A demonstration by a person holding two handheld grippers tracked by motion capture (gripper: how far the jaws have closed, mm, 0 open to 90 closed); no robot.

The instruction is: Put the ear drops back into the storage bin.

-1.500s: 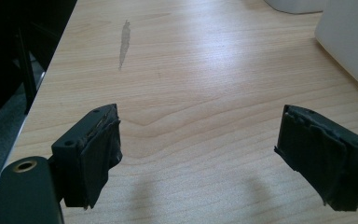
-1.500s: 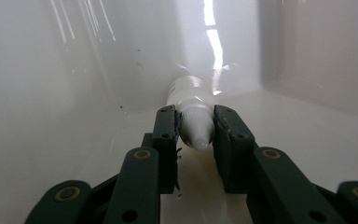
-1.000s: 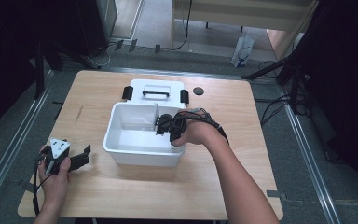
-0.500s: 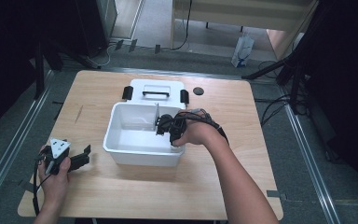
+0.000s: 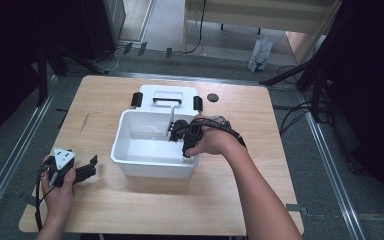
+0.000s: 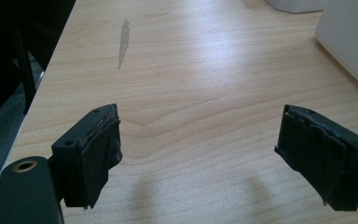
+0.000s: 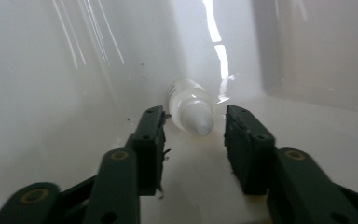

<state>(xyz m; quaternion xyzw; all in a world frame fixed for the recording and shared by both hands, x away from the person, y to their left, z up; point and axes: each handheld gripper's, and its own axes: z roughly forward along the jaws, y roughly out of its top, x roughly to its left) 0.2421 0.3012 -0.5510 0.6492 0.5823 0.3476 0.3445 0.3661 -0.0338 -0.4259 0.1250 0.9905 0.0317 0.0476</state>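
White plastic bin [image 5: 130, 162] holds a small white bottle [image 7: 191, 106] lying between my right gripper's [image 7: 193, 135] parted jaws; my left gripper [image 6: 198, 154] gapes, holding nothing.

— What sits in the middle of the table?

— A white plastic bin [image 5: 152, 157], rectangular and open-topped, with glossy walls that catch streaks of light.

— And its lid?

— The white lid [image 5: 166, 95] lies flat just behind the bin, touching its far edge, with a dark handle on top and a black latch at each end.

— Anything inside the bin?

— A small white bottle [image 7: 190, 106] lies on its side on the bin floor, close against one wall, its pointed nozzle tip facing the right gripper view's camera.
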